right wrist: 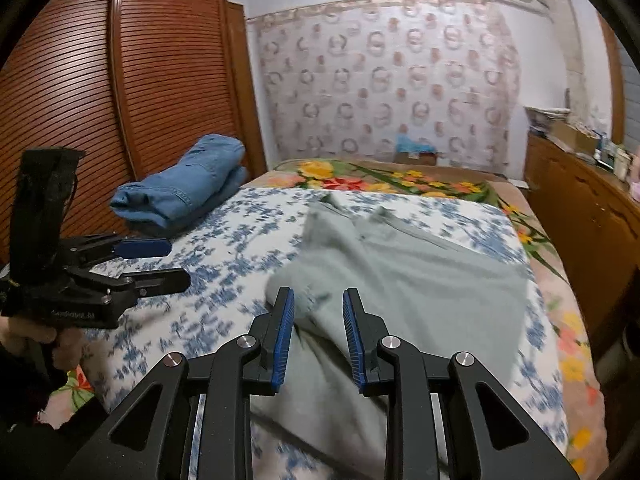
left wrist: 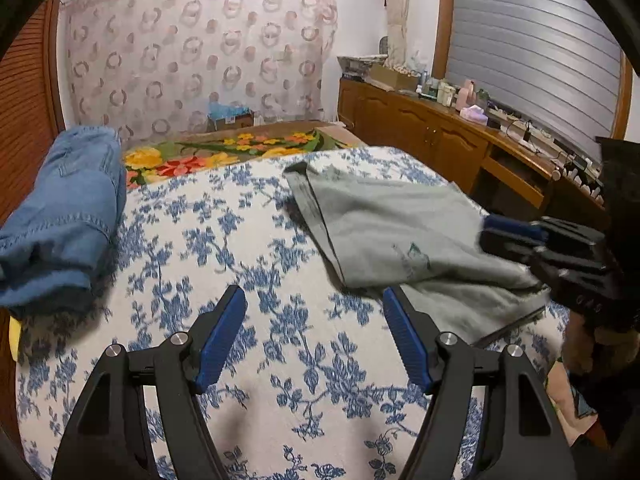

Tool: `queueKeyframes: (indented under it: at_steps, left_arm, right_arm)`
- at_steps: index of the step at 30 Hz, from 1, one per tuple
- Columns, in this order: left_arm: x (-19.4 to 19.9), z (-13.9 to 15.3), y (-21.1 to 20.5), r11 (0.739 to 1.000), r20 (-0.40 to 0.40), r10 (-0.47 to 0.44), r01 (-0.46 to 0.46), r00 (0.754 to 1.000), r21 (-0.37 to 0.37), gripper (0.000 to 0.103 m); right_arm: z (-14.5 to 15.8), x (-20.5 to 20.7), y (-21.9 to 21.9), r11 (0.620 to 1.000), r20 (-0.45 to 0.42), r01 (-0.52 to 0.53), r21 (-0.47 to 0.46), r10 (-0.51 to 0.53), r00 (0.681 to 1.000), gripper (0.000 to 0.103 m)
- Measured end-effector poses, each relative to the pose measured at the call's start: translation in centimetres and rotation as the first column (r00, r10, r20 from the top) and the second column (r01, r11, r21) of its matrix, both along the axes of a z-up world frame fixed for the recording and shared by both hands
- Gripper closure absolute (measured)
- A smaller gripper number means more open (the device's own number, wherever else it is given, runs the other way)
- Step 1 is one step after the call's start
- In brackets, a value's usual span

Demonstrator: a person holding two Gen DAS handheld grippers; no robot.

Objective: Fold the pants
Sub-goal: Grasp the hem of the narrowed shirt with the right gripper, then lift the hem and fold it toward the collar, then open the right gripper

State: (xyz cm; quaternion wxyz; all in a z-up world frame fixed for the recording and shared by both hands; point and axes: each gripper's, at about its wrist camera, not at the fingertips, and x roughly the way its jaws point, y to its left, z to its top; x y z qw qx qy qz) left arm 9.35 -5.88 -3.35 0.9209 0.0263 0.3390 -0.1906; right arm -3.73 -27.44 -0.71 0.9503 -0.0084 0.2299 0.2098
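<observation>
Between the right gripper [right wrist: 318, 336] jaws, nothing is being gripped: they are standing partly apart, empty, hovering just over the near edge of the grey pants [right wrist: 400, 280]. Pads are not pressing cloth. Left gripper [left wrist: 314, 340] is sitting wider open, also empty, over bare bedspread [left wrist: 248, 240] with the pants off to its right side and slightly ahead.

Pants are lying already folded into a rough rectangle, long axis running away from the right jaws toward the far end of the bed, waistband end farthest out. Right hand is clearly the nearer one; the left would be reaching across. My read: the next fold is hinging on picking up that near edge and carrying it away along the long axis, so the right gripper is best placed.

Beyond the left jaws, folded blue jeans [left wrist: 60, 216] are resting well apart from the grey pair, near the louvred wardrobe [right wrist: 120, 92]. Farther out, a floral blanket [left wrist: 224, 152], a patterned curtain [left wrist: 200, 52], and a cluttered wooden sideboard [left wrist: 432, 132] off to the right.
</observation>
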Motion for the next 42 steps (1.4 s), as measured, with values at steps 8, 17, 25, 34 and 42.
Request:
queueKeyframes:
  at_steps: [8, 17, 25, 34, 42]
  left_arm:
    - [0.5, 0.8, 0.8, 1.000, 0.027, 0.018, -0.018, 0.999, -0.005, 0.031]
    - [0.9, -0.1, 2.8, 0.998, 0.007, 0.056, -0.056, 0.998, -0.008, 0.031]
    - [1.0, -0.8, 3.9, 0.996, -0.004, 0.084, -0.084, 0.996, -0.013, 0.031]
    - [1.2, -1.5, 4.7, 0.995, -0.018, 0.101, -0.101, 0.995, -0.018, 0.031]
    - [1.0, -1.8, 4.4, 0.995, -0.025, 0.093, -0.094, 0.995, -0.019, 0.031]
  right_arm:
    - [-0.4, 2.9, 1.5, 0.993, -0.030, -0.081, -0.083, 0.078, 0.996, 0.075]
    - [-1.3, 6.1, 3.3, 0.968, -0.129, -0.145, -0.203, 0.120, 0.984, 0.067]
    - [-1.5, 7.0, 4.6, 0.942, -0.142, -0.164, -0.294, 0.127, 0.982, 0.067]
    - [-2.9, 9.1, 7.5, 0.902, -0.172, -0.184, -0.390, 0.125, 0.977, 0.067]
    - [-2.5, 9.2, 7.6, 0.905, -0.159, -0.196, -0.378, 0.146, 0.977, 0.098]
